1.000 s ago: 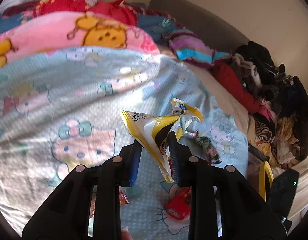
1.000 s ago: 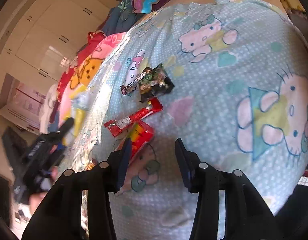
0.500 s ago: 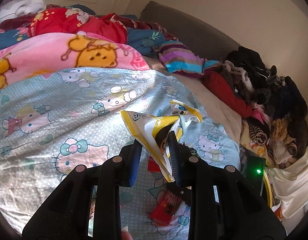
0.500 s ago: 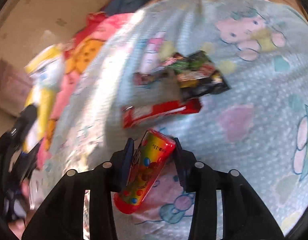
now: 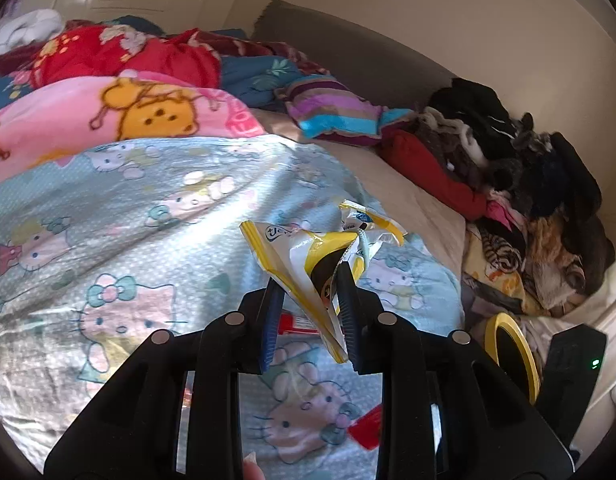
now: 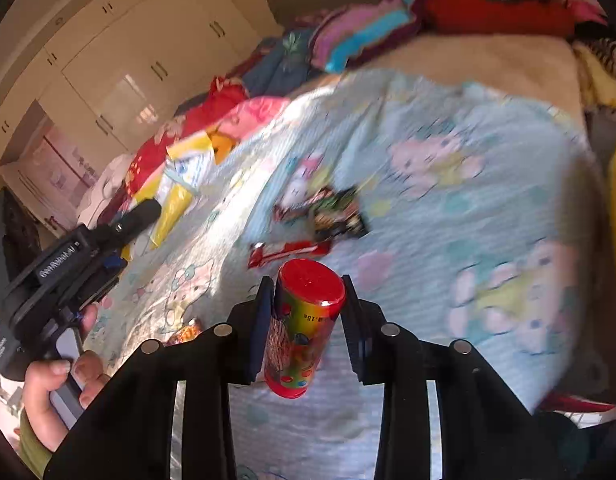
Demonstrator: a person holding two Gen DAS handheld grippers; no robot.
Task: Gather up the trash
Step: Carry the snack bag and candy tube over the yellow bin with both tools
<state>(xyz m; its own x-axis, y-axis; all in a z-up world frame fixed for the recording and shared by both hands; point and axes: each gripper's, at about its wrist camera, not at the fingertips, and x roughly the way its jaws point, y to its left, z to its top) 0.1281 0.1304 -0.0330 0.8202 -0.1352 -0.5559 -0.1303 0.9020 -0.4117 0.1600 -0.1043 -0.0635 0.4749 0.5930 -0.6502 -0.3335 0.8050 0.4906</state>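
The room is a bedroom with cream cupboards [image 6: 120, 80] on the far wall and a grey headboard [image 5: 348, 52] behind the bed. The bed is covered by a light blue blanket [image 5: 156, 216] with cartoon cats on it. Far behind it lie a pink blanket [image 5: 108, 120], a red one [image 5: 120, 54] and a striped pillow [image 5: 332, 108]. On the right side of the bed is a big heap of dark clothes [image 5: 528, 184]. Near the bed's right edge stands a yellow bin [image 5: 512, 352]. The left gripper [image 5: 310, 312] is part way closed and pinches a crumpled yellow and white wrapper [image 5: 308, 256], held up above the blanket. The right gripper [image 6: 306, 320] has a red candy tube [image 6: 302, 320] between its jaws, which are closing on it, and the tube is lifted off the blanket. Just past the tube, a long red wrapper [image 6: 288, 250] lies flat on the blanket, and a dark wrapper [image 6: 332, 216] lies a little farther on. A small orange wrapper [image 6: 188, 330] lies near the left of the tube. A hand [image 6: 56, 392] holds the left gripper's handle at the near left.
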